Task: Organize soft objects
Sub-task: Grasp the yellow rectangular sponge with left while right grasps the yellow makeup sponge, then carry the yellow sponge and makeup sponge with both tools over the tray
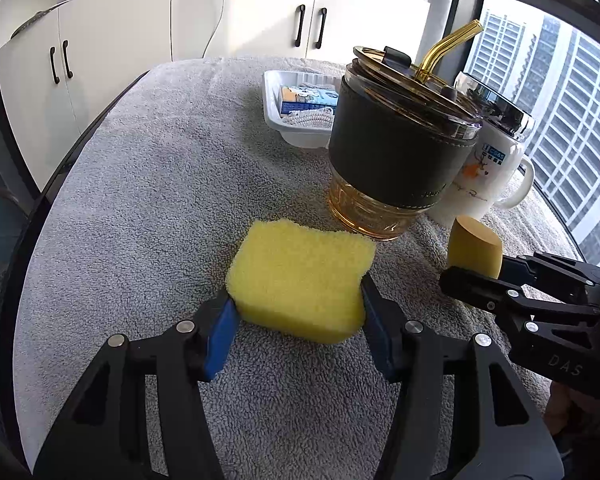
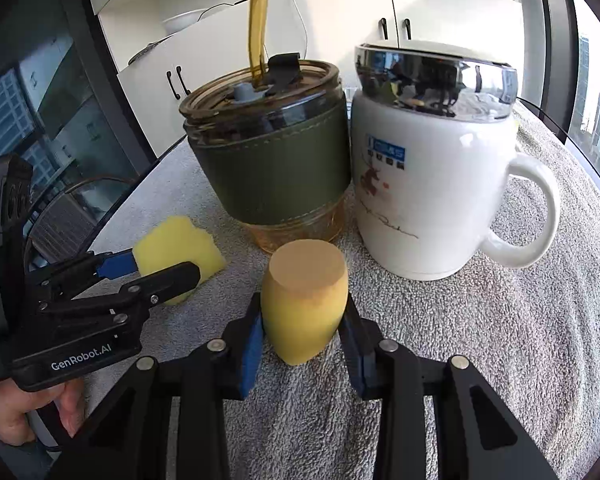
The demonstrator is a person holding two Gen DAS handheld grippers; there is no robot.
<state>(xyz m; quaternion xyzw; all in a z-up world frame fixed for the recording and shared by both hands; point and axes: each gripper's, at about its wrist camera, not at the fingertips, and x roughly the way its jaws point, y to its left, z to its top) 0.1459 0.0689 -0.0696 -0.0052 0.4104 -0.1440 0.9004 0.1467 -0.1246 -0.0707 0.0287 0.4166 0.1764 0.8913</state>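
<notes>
My left gripper (image 1: pixel 298 312) has its blue pads pressed against both sides of the yellow rectangular sponge (image 1: pixel 300 276), which lies on the grey towel (image 1: pixel 160 184) covering the table. From the left wrist view, the amber glass tumbler (image 1: pixel 396 152) stands at about one o'clock from that sponge, wrapped in a dark green sleeve, lidded, with an amber straw (image 1: pixel 448 50) through the lid; its clear lower band shows nothing I can make out inside. Just beside it, further to the right, sits the white mug (image 1: pixel 488 172) under a shiny metal lid, so its contents are hidden.

At twelve o'clock, well apart from the sponge, a white tray (image 1: pixel 276 116) holds a small blue and white printed carton (image 1: pixel 308 98) and something pale and knitted or ribbed in front of it; I cannot tell what.

My right gripper (image 2: pixel 302 334) pinches the rounded orange-yellow sponge (image 2: pixel 304 304), flat face tilted up, its lower end on the towel. In the right wrist view the tumbler is at eleven o'clock from it and the mug at one o'clock, handle out to the right. A hand (image 2: pixel 24 412) grips the left tool's body.
</notes>
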